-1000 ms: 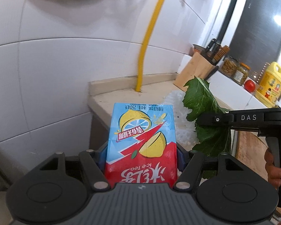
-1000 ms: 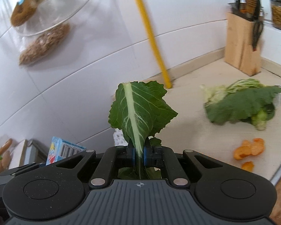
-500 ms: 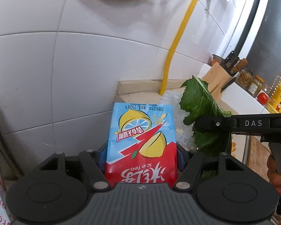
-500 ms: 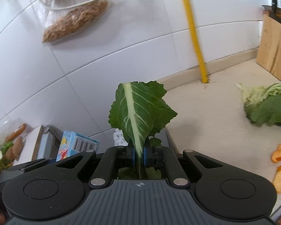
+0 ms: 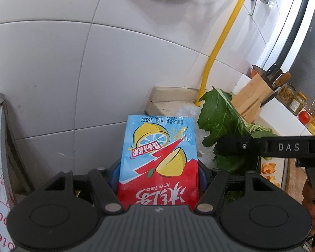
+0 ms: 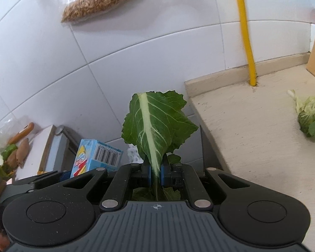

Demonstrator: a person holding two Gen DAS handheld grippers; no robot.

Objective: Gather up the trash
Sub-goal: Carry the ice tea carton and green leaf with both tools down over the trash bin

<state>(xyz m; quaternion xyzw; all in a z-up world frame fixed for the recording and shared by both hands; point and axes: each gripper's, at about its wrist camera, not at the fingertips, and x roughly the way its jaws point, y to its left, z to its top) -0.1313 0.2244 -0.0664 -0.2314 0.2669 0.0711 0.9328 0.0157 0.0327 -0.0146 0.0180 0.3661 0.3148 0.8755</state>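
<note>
Left claw is clamped across the flat sides of the tea carton, probably light and crushable, so mid-body is the spot; right claw is nearly closed on the leaf stalk, floppy elsewhere; both held past the tabletop edge.

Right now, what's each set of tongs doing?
Left tongs: closed on the iced tea carton.
Right tongs: closed on the stem of the green leaf.
</note>
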